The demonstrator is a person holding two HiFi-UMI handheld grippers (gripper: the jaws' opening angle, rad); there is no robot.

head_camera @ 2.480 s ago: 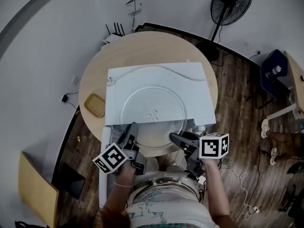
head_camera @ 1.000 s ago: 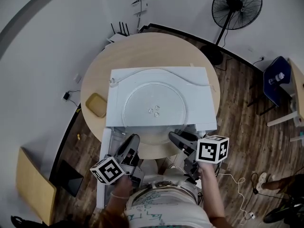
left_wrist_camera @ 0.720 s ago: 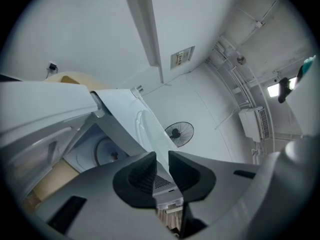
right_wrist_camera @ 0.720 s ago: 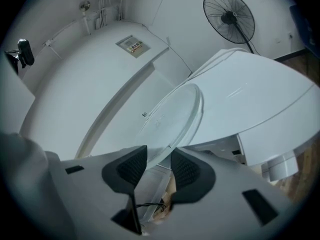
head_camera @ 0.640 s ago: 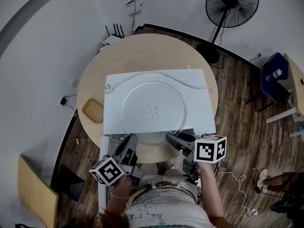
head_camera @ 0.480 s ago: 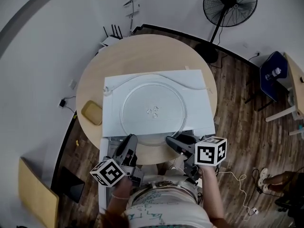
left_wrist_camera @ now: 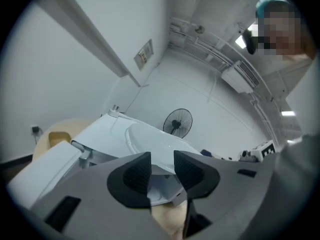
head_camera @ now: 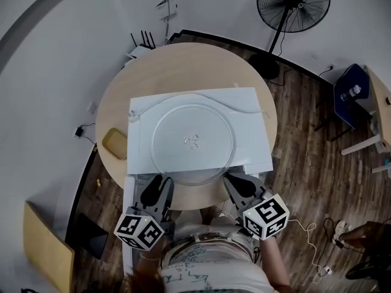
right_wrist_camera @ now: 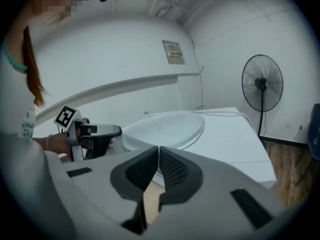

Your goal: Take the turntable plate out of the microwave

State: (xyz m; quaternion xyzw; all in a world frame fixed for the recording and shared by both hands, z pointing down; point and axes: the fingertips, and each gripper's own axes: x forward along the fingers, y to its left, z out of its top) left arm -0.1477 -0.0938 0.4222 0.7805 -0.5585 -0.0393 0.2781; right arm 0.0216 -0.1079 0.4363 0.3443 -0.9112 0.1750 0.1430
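The clear glass turntable plate [head_camera: 193,141] lies flat on top of the white microwave [head_camera: 253,133], its front rim just over the front edge. My left gripper [head_camera: 157,188] hangs before the plate's front left rim. Its jaws have just been opening and stand apart with nothing between them [left_wrist_camera: 162,166]. My right gripper [head_camera: 241,185] hangs at the front right. Its jaws have just been closing and now meet, empty [right_wrist_camera: 158,166]. Neither gripper touches the plate [right_wrist_camera: 165,129]. The left gripper [right_wrist_camera: 95,134] also shows in the right gripper view.
The microwave stands on a round wooden table [head_camera: 183,66]. A yellow pad [head_camera: 114,143] lies on the table at the left. A white cable [head_camera: 244,105] runs across the microwave top. A standing fan [head_camera: 292,5] is behind the table on the wooden floor.
Both grippers have rolled and drawn back a little from the plate's front rim. The right jaws have shut and the left jaws have widened. The plate stays on the microwave top.
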